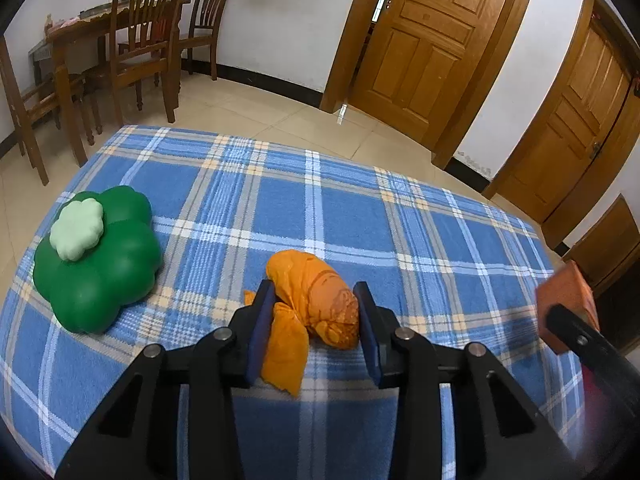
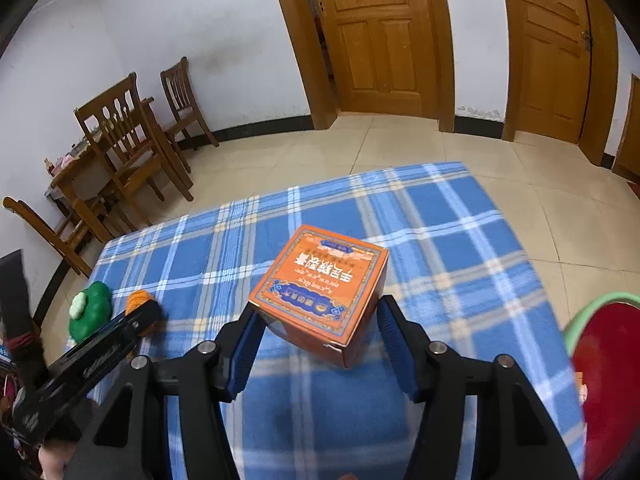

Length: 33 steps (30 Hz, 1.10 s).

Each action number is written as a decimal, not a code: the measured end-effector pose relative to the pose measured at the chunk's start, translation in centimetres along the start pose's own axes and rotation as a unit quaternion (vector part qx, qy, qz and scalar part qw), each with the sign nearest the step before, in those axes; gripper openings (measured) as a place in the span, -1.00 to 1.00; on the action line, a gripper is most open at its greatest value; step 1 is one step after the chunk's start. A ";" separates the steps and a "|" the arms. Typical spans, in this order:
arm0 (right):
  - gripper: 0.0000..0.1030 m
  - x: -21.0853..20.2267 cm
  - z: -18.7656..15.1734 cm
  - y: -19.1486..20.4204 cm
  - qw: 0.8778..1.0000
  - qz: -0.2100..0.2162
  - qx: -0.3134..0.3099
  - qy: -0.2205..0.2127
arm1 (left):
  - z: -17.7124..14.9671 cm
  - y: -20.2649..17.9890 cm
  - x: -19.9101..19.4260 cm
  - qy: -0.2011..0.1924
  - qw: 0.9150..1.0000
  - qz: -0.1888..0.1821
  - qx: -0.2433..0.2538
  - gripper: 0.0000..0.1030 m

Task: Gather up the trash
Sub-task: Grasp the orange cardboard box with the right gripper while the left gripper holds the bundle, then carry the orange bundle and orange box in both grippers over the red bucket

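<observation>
both pairs of jaws are spread wide. the left gripper point(image 1: 316, 308) has its blue pads on either side of a knotted orange plastic bag point(image 1: 316, 300) lying on the blue plaid cloth point(image 1: 280, 208); the left pad sits against the bag's tied flap, the right pad just beside its bulging end, and whether either pad presses in cannot be told. off to the left of those jaws, well apart from the bag, rests a green flower-shaped cushion point(image 1: 100, 264) with a pale green flower on top.

the right gripper point(image 2: 316, 332) straddles an orange box point(image 2: 320, 292) with printed lettering on its lid, one corner pointing back between the fingers. the box looks tilted and slightly blurred; gaps show beside both pads, so no grip is visible. to the right of these jaws, at the frame's edge, is a green-rimmed bin with a red liner point(image 2: 608, 380). far left of them the left gripper appears again beside the orange bag and cushion.
</observation>
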State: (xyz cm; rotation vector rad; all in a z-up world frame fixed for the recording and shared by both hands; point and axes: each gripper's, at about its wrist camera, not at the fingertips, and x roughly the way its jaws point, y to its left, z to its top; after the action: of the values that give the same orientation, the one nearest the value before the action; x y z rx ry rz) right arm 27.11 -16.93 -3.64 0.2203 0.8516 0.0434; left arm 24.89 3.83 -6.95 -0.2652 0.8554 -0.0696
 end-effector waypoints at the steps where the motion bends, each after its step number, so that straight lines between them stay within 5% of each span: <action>1: 0.17 -0.6 -0.1 -0.4 1.000 -0.001 0.001 -0.003 | -0.1 -0.1 -0.1 0.001 1.000 -0.005 -0.002 -0.24; 12: 0.17 -7.4 -1.9 -6.0 0.997 -0.030 0.049 -0.046 | -0.4 -3.4 -2.9 -0.004 0.999 -0.046 0.023 -0.24; 33: 0.18 -14.4 -9.5 -19.0 0.976 -0.101 0.186 -0.053 | -4.4 -13.8 -9.7 0.008 0.986 -0.131 0.104 -0.24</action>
State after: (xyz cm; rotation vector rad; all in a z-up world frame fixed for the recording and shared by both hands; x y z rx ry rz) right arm 9.56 -35.68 -2.99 0.4824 0.7673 -0.3193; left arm 15.87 -8.80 0.99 -0.1790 0.8178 -0.4049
